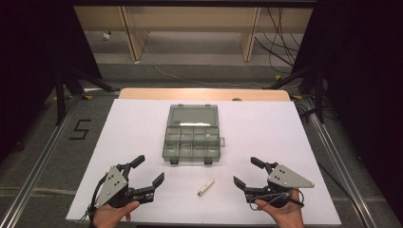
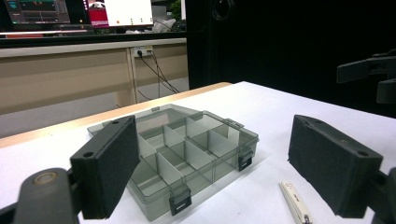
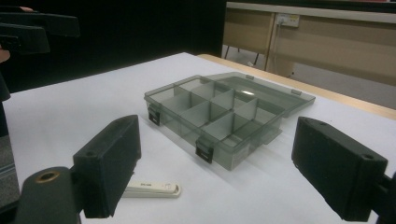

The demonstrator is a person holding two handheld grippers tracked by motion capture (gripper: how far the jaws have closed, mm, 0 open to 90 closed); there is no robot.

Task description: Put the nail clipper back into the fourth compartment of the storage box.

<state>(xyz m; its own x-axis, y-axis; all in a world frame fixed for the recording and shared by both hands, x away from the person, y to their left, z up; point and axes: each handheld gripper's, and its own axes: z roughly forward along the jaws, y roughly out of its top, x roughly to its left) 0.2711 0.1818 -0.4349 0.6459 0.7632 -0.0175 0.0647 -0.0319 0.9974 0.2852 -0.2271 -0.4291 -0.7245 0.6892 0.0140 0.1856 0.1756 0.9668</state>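
— What's in front of you? A white table (image 1: 266, 133) in a dark room, with a smoky translucent plastic compartment box (image 1: 192, 135) at the centre of the high view, lid open.

— And the small white flat stick (image 1: 206, 186)? Lower centre, between your left gripper (image 1: 148, 168) and right gripper (image 1: 246, 172), both with jaws wide apart, holding nothing. It looks light, stiff and thin; pinch it across its narrow sides.
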